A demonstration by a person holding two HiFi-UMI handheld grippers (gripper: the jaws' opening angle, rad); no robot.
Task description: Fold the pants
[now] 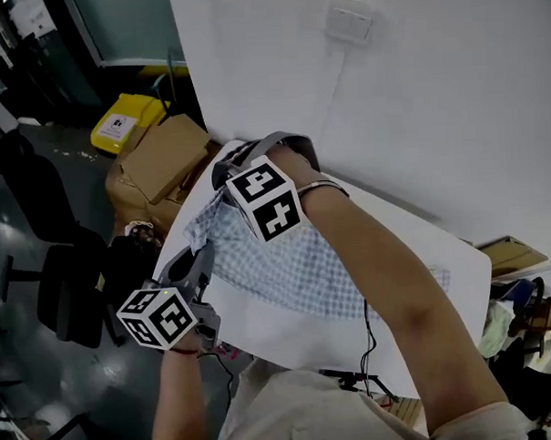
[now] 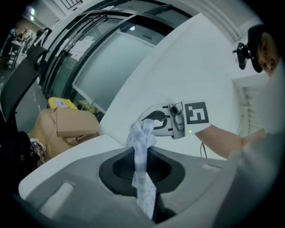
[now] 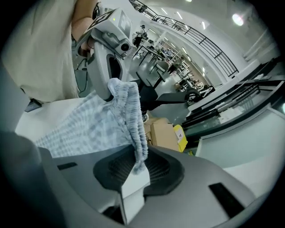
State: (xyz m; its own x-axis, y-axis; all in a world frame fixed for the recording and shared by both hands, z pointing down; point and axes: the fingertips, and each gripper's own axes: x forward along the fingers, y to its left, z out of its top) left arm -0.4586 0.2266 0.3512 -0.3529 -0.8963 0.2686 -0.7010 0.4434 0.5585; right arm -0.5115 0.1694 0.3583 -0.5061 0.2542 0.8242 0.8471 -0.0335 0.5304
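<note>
Light blue checked pants lie partly spread on the white table, with their left end lifted. My left gripper is at the table's near left edge, shut on a bunched strip of the pants that runs down between its jaws. My right gripper is farther back, over the table's left corner, shut on the gathered waistband. A white tag shows low between the right jaws. Each gripper appears in the other's view: the right gripper and the left gripper, close together.
Cardboard boxes and a yellow box stand on the floor beyond the table's left corner. A black chair is at the left. A white wall with a socket is behind the table. A black cable hangs at the near edge.
</note>
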